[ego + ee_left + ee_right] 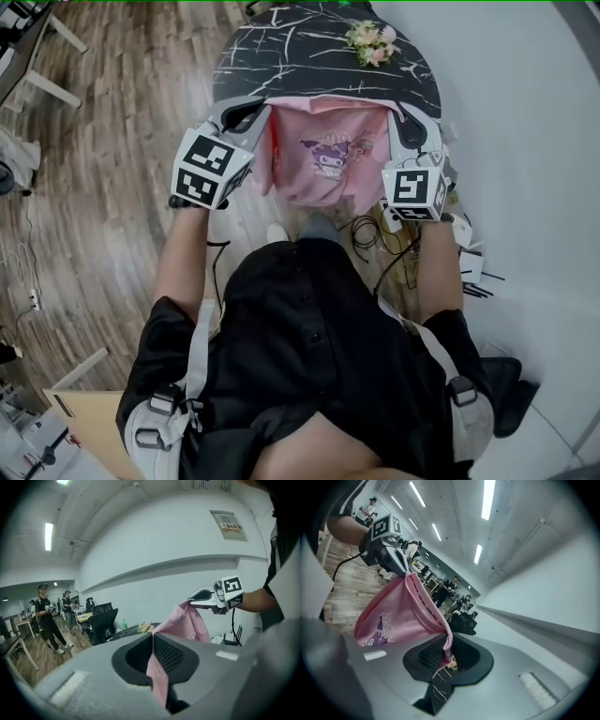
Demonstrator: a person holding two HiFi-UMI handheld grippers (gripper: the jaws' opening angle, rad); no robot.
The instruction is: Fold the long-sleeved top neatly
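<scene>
The pink long-sleeved top (328,155) with a purple cartoon print hangs stretched between my two grippers at the near edge of the round black table (309,47). My left gripper (246,114) is shut on one upper corner of it. In the left gripper view the pink cloth (180,623) runs out from between the jaws of the left gripper (153,641). My right gripper (405,127) is shut on the other upper corner. In the right gripper view the top (393,611) spreads from the right gripper (447,644) across to the left gripper (389,557).
A small bunch of flowers (372,42) lies at the far side of the table. Cables (375,234) lie tangled on the floor at the right by the white wall. People (47,616) and office chairs (101,620) stand far off in the room.
</scene>
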